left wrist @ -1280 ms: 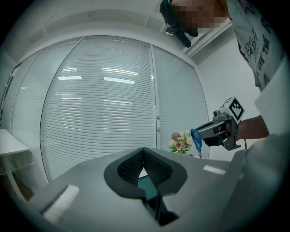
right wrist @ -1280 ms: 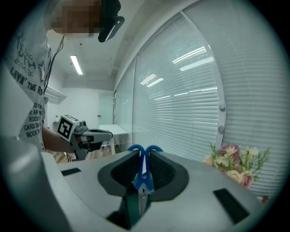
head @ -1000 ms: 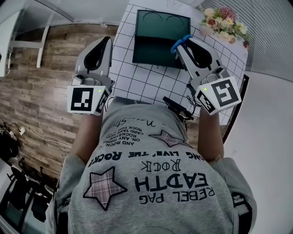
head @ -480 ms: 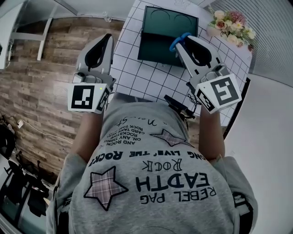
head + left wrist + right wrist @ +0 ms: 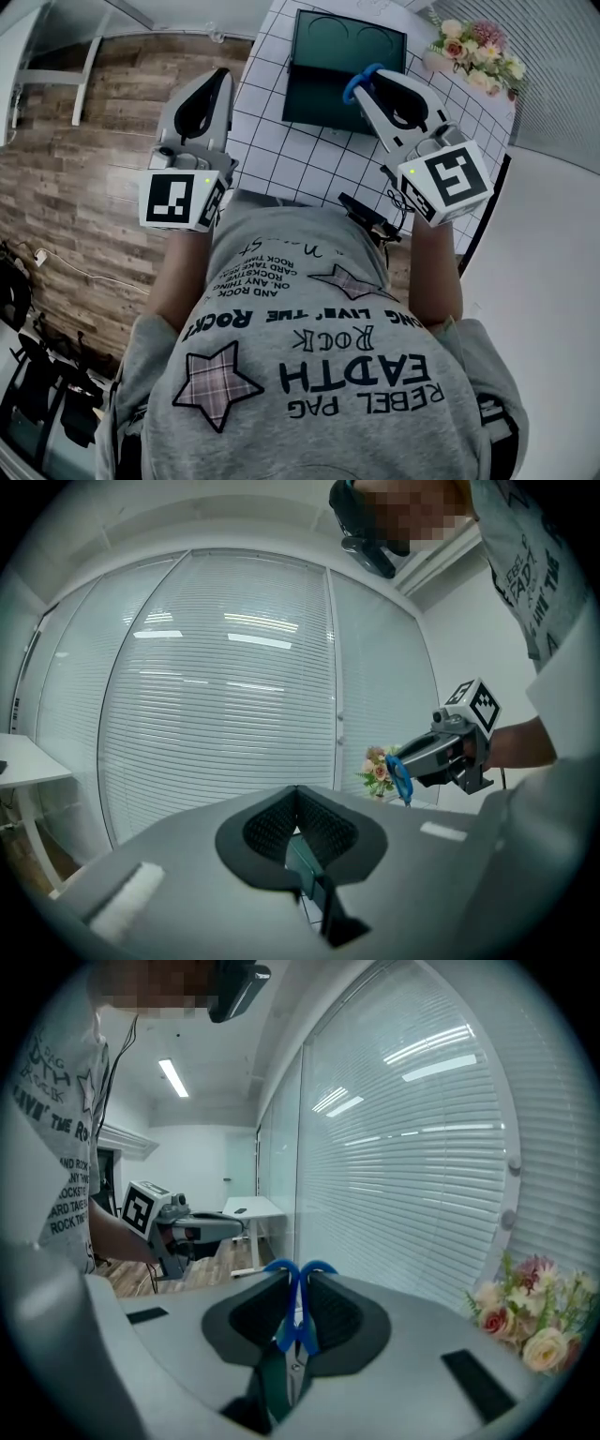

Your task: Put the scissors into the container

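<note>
You're easing the right gripper [image 5: 366, 86], clamped on the blue-handled scissors [image 5: 298, 1324], lower over the dark-green container [image 5: 314, 94] — nearing release.

A white worktop [image 5: 281, 155] ruled with a dark grid fills the upper middle of the head view, with a bouquet of flowers [image 5: 473, 49] at its upper right corner. Wood-plank floor [image 5: 84, 187] lies to the left. Slatted blinds [image 5: 234, 696] cover the windows.

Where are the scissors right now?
In the head view, the scissors sit clamped in the right gripper at upper right, over the right edge of the dark green container, with the flowers further right.
</note>
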A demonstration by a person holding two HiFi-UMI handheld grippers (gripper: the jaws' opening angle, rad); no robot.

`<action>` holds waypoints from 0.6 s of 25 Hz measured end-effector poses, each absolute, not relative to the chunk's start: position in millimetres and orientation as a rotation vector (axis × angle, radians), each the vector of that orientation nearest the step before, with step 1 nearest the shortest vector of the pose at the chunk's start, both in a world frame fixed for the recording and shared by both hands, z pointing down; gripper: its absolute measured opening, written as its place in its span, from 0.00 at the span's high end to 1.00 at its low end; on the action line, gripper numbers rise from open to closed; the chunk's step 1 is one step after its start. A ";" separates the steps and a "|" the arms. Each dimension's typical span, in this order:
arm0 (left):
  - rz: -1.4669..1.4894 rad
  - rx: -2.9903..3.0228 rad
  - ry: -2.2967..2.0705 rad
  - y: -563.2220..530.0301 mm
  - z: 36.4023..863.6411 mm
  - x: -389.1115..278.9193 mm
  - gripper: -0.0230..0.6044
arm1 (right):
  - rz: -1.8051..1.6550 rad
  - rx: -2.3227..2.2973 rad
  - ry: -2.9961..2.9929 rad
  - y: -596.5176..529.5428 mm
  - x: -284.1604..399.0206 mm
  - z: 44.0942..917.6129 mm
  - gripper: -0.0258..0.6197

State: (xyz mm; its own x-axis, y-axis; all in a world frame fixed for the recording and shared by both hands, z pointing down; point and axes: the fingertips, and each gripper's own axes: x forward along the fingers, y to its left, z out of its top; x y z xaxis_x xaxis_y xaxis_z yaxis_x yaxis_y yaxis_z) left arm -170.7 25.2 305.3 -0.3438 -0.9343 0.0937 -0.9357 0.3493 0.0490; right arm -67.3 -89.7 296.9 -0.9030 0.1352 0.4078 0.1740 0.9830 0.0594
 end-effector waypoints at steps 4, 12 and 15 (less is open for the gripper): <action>0.018 1.748 -2.475 20.5 309.4 -170.8 0.95 | -0.113 -0.223 -2.678 -91.9 -70.1 304.8 0.84; 0.021 1.763 -2.451 9.7 316.5 -174.7 0.95 | -0.091 -0.217 -2.643 -99.4 -77.4 315.9 0.84; 0.023 1.755 -2.447 6.5 320.5 -178.6 0.95 | -0.085 -0.228 -2.623 -102.3 -80.8 320.8 0.84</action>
State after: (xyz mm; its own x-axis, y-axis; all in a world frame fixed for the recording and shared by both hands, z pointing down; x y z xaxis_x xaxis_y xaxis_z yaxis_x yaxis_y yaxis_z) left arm -178.6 6.5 320.5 -0.3149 -0.9421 0.1148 -0.9442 0.3233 0.0634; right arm -80.8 -102.3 320.8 -0.8598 0.1461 0.4893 0.1775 0.9840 0.0182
